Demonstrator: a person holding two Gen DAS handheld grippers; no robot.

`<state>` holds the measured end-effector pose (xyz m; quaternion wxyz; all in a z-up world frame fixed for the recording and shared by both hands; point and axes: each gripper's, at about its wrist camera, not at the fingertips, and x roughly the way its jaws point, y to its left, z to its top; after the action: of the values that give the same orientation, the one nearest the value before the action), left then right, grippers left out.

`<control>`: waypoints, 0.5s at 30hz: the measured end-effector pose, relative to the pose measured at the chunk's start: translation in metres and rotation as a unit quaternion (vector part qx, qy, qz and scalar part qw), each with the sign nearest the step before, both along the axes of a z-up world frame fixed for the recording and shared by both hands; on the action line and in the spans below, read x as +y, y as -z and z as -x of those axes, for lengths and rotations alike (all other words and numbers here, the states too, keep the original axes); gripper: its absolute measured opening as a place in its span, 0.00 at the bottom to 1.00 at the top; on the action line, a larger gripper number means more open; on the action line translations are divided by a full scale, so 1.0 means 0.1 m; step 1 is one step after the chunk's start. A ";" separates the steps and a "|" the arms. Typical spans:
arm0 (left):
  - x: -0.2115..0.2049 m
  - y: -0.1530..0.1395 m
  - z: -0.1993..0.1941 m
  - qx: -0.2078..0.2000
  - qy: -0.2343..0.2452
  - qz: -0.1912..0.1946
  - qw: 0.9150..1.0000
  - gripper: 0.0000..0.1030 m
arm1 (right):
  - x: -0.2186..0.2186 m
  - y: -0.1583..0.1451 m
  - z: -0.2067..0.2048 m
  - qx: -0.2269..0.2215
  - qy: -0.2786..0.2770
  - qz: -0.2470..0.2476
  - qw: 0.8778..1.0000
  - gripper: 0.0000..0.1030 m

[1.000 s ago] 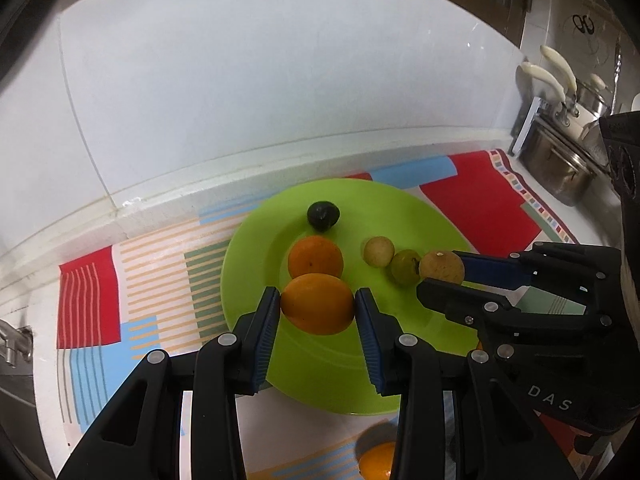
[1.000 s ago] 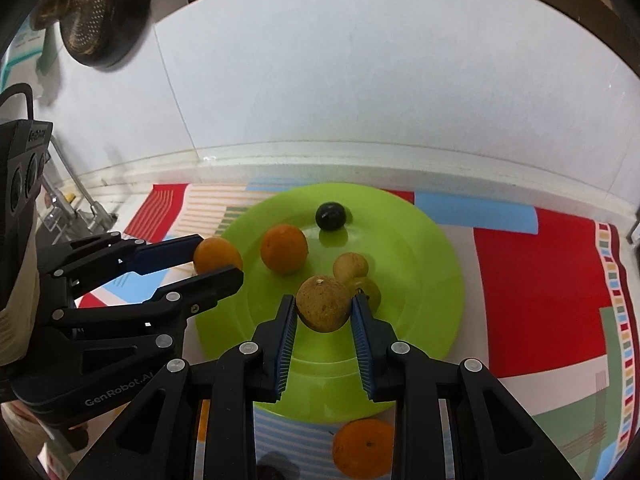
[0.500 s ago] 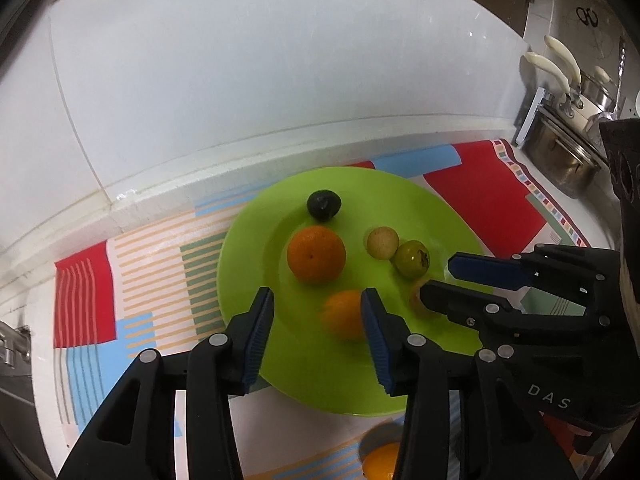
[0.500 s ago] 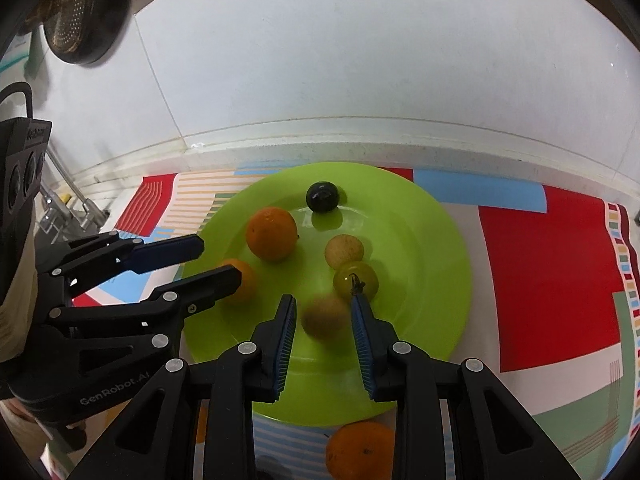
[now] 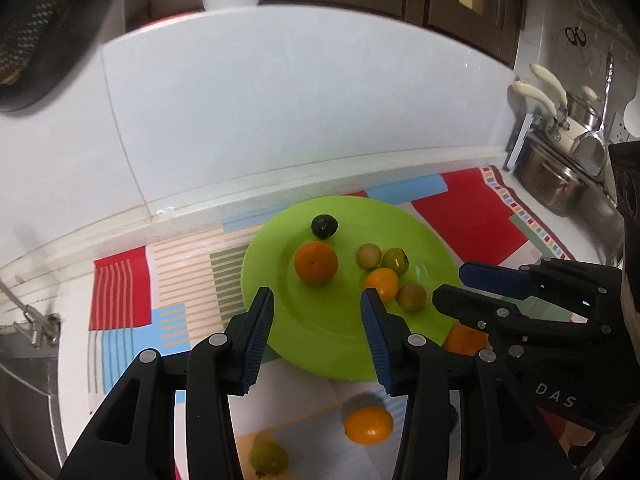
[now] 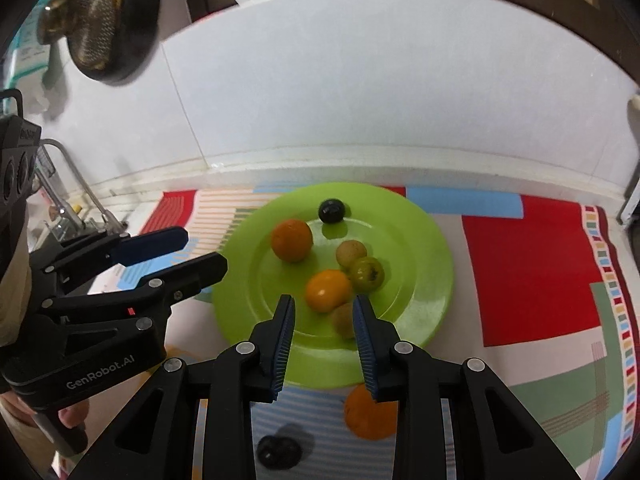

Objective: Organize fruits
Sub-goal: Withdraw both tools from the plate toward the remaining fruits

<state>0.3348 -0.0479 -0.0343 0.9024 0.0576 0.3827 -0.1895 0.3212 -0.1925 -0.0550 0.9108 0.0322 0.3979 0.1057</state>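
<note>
Left wrist view: the left gripper (image 5: 316, 312) is seen released and empty above the near edge of the green plate (image 5: 320, 344), where six fruits are already gathered. An orange fruit (image 5: 368, 420) and a small green fruit (image 5: 268, 458) are left on the patterned mat (image 5: 120, 280) toward its near edge, below and behind both sets of tips. The right gripper (image 6: 324, 320) is likewise parted on nothing, and the left is judged nearer the green fruit.

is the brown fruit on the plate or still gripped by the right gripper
On the green plate. The brown fruit lies beside the yellow-orange fruit; the right gripper is empty, jaws apart.
</note>
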 end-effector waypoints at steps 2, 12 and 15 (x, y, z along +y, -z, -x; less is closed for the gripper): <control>0.04 -0.06 0.09 -0.004 -0.004 0.005 1.000 0.44 | 0.00 -0.07 0.07 -0.008 0.001 -0.003 1.000 0.30; 0.19 -0.23 0.56 -0.023 -0.021 0.024 0.999 0.50 | 0.05 -0.27 0.46 -0.029 0.008 -0.013 0.999 0.36; 0.24 -0.24 0.67 -0.026 -0.026 0.027 0.999 0.50 | 0.09 -0.28 0.58 -0.031 0.007 -0.016 0.999 0.36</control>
<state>0.2673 -0.0237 -0.0099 0.9177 0.0280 0.3557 -0.1747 0.2636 -0.1838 -0.0270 0.9226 0.0458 0.3679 0.1066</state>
